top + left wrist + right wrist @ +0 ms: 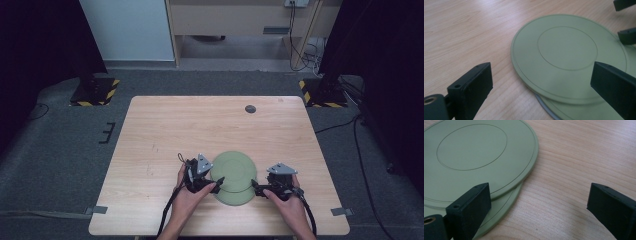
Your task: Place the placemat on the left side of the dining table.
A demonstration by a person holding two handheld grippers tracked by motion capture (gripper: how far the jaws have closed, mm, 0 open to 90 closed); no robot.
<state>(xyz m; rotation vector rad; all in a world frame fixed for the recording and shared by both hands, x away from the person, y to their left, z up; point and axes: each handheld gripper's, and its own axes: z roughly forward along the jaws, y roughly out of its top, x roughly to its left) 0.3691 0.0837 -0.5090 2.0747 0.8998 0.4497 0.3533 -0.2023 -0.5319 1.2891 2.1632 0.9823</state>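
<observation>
Two hands come in from the near edge, and each one holds a pair of tongs. The left tongs [218, 183] have their jaws wide apart, with nothing between them but table and plate edge. The right tongs [255, 187] are wide apart too, and they grip nothing. Between the two tongs lie two flat green plates, one on top of the other. The top plate [233, 171] sits a bit farther from the hands. The bottom plate [239, 197] pokes out from under it on the near side. Both tongs point at the plates, one from each side, just beside the rims. The plates rest on the light wooden table [170, 125].
</observation>
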